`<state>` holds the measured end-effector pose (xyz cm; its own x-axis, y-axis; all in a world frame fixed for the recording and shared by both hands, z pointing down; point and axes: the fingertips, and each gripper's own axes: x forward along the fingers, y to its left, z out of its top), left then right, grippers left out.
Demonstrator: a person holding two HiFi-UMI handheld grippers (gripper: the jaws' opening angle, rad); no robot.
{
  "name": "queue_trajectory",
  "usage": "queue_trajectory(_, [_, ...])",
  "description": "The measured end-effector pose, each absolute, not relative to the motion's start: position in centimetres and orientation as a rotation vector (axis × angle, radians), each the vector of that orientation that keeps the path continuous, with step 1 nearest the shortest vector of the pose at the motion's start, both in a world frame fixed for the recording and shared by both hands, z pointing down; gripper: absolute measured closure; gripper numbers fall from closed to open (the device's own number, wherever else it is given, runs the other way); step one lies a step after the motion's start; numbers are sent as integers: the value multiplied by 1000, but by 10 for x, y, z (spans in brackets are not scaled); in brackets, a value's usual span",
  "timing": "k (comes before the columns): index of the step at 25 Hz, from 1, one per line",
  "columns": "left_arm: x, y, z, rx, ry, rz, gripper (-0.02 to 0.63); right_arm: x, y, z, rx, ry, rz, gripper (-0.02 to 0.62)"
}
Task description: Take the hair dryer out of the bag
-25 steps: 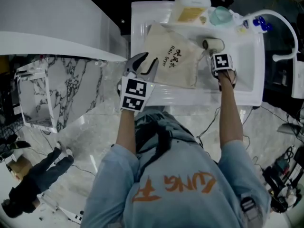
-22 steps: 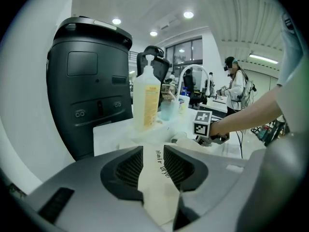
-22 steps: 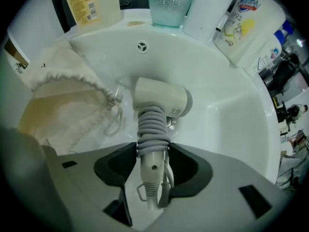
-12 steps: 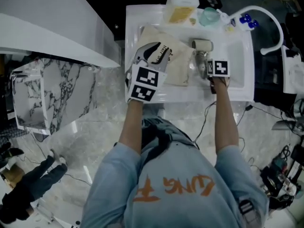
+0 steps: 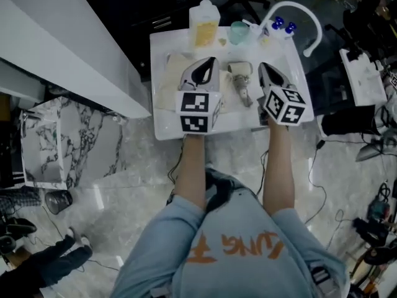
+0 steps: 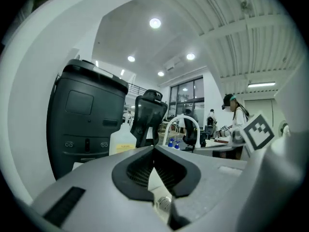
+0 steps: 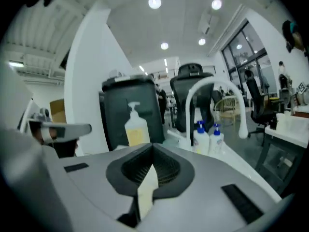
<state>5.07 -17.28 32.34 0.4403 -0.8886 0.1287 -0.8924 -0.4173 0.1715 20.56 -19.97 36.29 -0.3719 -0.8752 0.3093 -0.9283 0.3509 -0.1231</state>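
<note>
Right now the hair dryer (image 5: 242, 82) lies out of the bag, flat in the basin (image 5: 248, 107) of the white desk (image 5: 162, 126). It sits below and between your two grippers, with its round head at the far end and its handle pointing back toward you. Your left gripper (image 5: 208, 67) hangs just to its left and your right gripper (image 5: 265, 72) just to its right, and neither touches it.

The beige bag (image 5: 167, 85) lies slack on the desk, to the left of your left gripper and partly underneath it.

Both grippers have just closed, and you hold nothing in either. In the left gripper view the tips meet with nothing between them. The right gripper view shows the same, with only a pale sliver visible through the gap lower down. Both point away from you, nearly level, toward the back of the desk. Their marker cubes (image 5: 198, 110) sit nearest your forearms.

Beyond the left gripper's tips, at the back edge, stands a soap bottle (image 5: 203, 27). A teal cup (image 5: 237, 33) stands to its right. Past the right gripper's tips two blue-capped bottles (image 5: 282, 25) stand under the white arc of the faucet (image 5: 304, 20).
</note>
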Motion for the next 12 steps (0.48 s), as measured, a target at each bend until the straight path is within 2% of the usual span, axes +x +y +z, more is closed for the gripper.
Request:
queue_trajectory(5, [69, -148, 284, 2543, -1651, -4, 604, 203, -156, 288, 1717, -2575, 202, 597])
queue_trajectory(12, [79, -133, 265, 2575, -1768, -13, 603, 206, -134, 271, 1721, -2570, 26, 597])
